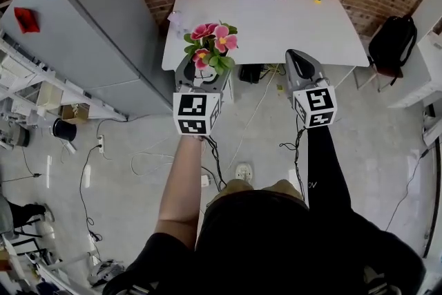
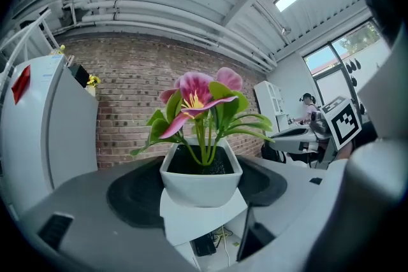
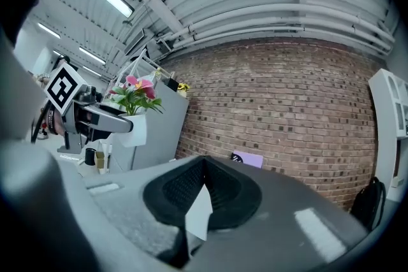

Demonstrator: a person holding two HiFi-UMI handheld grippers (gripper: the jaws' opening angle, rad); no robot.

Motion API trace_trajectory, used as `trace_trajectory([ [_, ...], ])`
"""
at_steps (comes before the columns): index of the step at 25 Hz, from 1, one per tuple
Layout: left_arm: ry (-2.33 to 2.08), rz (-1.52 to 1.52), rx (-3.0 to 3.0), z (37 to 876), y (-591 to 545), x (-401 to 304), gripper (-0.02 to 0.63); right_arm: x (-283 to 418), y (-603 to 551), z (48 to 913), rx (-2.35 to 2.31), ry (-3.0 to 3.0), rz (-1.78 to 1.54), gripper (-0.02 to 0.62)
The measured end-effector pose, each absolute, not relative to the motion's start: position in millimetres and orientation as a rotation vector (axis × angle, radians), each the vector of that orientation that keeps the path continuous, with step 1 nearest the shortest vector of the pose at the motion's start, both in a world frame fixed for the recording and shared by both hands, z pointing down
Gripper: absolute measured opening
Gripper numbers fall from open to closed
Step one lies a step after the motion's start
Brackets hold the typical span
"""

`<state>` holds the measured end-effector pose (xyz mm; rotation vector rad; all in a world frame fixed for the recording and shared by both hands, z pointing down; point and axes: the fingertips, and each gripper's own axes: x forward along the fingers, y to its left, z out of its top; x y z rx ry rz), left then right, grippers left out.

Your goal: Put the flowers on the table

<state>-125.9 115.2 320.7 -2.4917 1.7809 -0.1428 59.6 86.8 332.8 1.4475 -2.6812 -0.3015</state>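
Head view: at 11 o'clock the left gripper [image 1: 204,77] holds the pink flowers [image 1: 213,40] by the white table's [image 1: 290,27] near edge. The right gripper [image 1: 295,62] is at 1 o'clock.

Left gripper view: the jaws clamp a glossy, square-rimmed white pot [image 2: 201,180], with the stems upright.

Right gripper view: the ribbed black pads [image 3: 220,194] meet with nothing between them.

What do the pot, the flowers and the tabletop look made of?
The pot: white, smooth, soft satin sheen, rounded corners; glazed ceramic or moulded plastic, can't tell which.
The flowers: probably artificial, plastic or fabric; petals and leaves look stiff and waxy.
The tabletop: white, flat, matte; likely laminate or painted board.
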Motion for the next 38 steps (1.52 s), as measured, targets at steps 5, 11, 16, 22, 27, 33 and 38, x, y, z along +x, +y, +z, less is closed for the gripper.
trace_trajectory([
  [5,1.746,-0.150,-2.526,322.5,70.7,-135.0,0.341,49.8,45.2,332.6,1.470,-2.671,-0.307,0.000],
  [11,1.718,-0.136,-2.565,319.5,29.7,-136.4,0.341,50.2,7.2,334.1,1.493,-2.658,-0.290,0.000],
  [16,1.715,-0.139,-2.592,326.0,6.5,-139.0,0.341,44.6,-16.1,338.6,1.482,-2.656,-0.279,0.000],
  [22,1.738,-0.136,-2.597,332.8,-32.4,-142.2,0.341,40.8,-61.2,342.3,1.460,-2.685,-0.269,0.000],
  [27,1.781,-0.150,-2.565,345.3,-75.5,-145.1,0.341,31.9,-110.8,351.3,1.415,-2.736,-0.271,0.000],
  [33,1.870,-0.148,-2.512,345.5,-148.3,-150.6,0.341,19.4,-198.0,344.4,1.324,-2.798,-0.279,0.000],
  [38,1.930,-0.160,-2.479,345.4,-213.1,-155.0,0.341,11.1,-270.8,340.5,1.252,-2.840,-0.271,0.000],
])
